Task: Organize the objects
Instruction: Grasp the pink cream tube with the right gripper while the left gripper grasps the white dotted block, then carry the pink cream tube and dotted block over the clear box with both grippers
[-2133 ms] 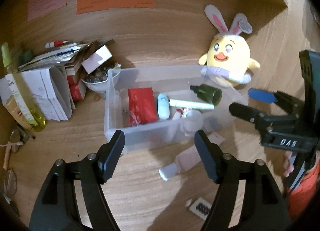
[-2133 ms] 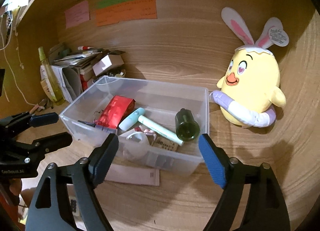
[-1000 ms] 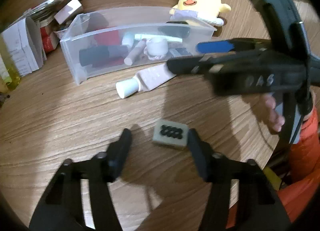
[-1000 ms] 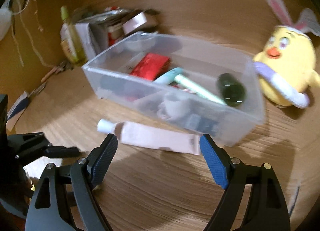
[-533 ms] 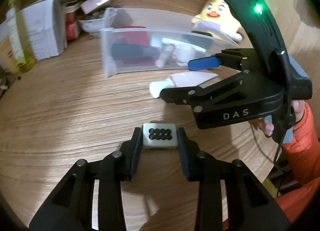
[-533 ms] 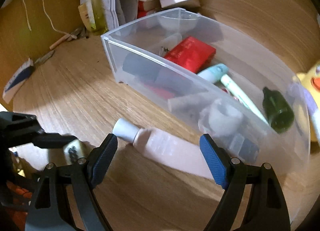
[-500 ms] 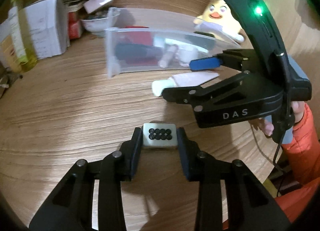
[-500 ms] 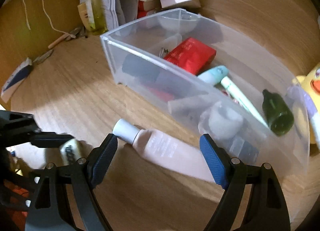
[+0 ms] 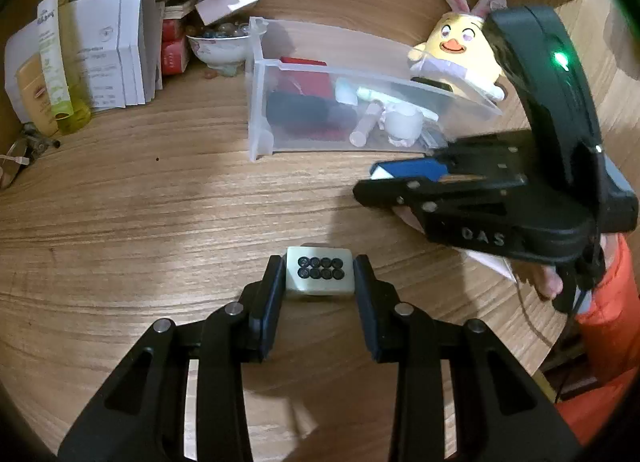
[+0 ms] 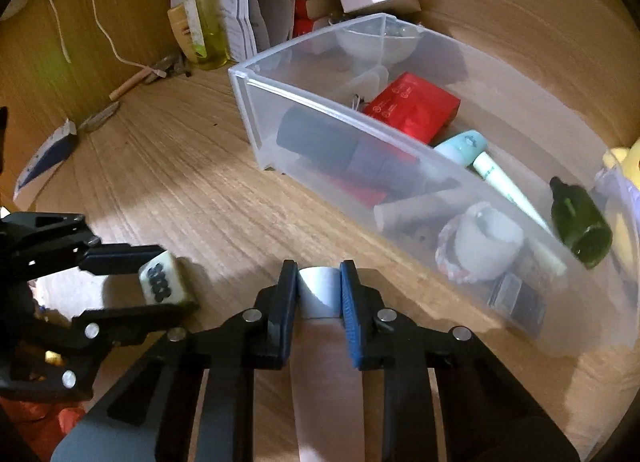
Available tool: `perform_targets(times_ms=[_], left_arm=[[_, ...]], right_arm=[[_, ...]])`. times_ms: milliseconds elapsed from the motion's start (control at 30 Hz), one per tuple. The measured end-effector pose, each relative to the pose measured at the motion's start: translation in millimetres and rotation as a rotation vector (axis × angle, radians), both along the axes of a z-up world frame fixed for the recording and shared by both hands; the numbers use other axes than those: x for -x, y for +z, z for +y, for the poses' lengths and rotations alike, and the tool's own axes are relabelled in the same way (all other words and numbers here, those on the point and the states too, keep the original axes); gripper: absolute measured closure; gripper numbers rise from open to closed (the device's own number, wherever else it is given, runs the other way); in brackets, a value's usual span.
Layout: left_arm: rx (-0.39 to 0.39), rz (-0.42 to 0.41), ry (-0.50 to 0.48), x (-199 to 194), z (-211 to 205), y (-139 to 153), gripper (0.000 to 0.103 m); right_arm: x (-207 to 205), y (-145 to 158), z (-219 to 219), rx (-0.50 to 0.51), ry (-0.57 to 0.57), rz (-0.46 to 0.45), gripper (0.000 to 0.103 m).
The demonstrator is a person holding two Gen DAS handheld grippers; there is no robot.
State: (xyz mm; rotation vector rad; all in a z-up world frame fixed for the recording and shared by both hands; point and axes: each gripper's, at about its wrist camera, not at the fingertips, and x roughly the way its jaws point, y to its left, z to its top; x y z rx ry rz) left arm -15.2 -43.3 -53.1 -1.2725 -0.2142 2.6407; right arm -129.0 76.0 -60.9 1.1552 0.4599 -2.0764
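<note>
A pale tile with black dots (image 9: 319, 282) rests on the wooden desk, and my left gripper (image 9: 319, 264) is shut on its two sides. In the right wrist view the same tile (image 10: 162, 280) sits between the left gripper's black fingers (image 10: 120, 254). My right gripper (image 10: 318, 268) has its jaws closing, and the pads press on the white cap of a pink tube (image 10: 326, 362) that lies on the desk under the gripper. In the left wrist view the right gripper (image 9: 384, 182) hangs just in front of the clear plastic bin (image 9: 260, 102).
The clear bin (image 10: 320, 130) holds a red box (image 10: 412, 110), a dark green bottle (image 10: 580, 222), a white jar and small tubes. A yellow plush chick (image 9: 456, 50) stands behind it. Papers, boxes, a bowl and a yellow-green bottle (image 9: 56, 42) crowd the back left.
My left gripper closed on the dotted tile. My right gripper came down over the pink tube and went from wide open to shut on its capped end.
</note>
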Motion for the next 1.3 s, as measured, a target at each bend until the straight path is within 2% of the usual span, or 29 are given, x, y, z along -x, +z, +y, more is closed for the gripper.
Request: perform_targets(times_ms=[167,267,300,567,733,1000,1100,1167,1200,1300], left_arm=[[-0.004,0.020,0.012,1,0,7,0.070],[-0.004,0.046,0.020,3,0,15,0.071],[-0.003,0.057,0.018,3,2,18,0.074],[0.017,0.120,0.012,8,10,40,0.074],[0.031,0.089,0.001,0,12,32,0.053],[0.064,0.012,0.009,0,15,8,0.053],[0.054,0.001,0.020,5,16,3,0.053],[0.053,-0.005,0.020,7,18,1,0.060],[0.052,-0.006,0.018,8,19,0,0.068],[0.059,0.006,0.025,9,22,0,0.069]], right_arm=[[-9,5,8,0.048,-0.020,-0.005,0.084],[-14,18,16,0.095,-0.036,0.018,0.084],[-15,23,19,0.109,-0.041,0.024,0.084],[-17,55,39,0.210,-0.094,0.085,0.084],[-15,73,56,0.268,-0.136,0.120,0.084],[-11,107,83,0.370,-0.205,0.189,0.084],[-12,118,89,0.394,-0.222,0.218,0.084],[-13,124,94,0.407,-0.229,0.236,0.084],[-14,128,96,0.413,-0.233,0.248,0.084],[-15,137,102,0.429,-0.241,0.273,0.084]])
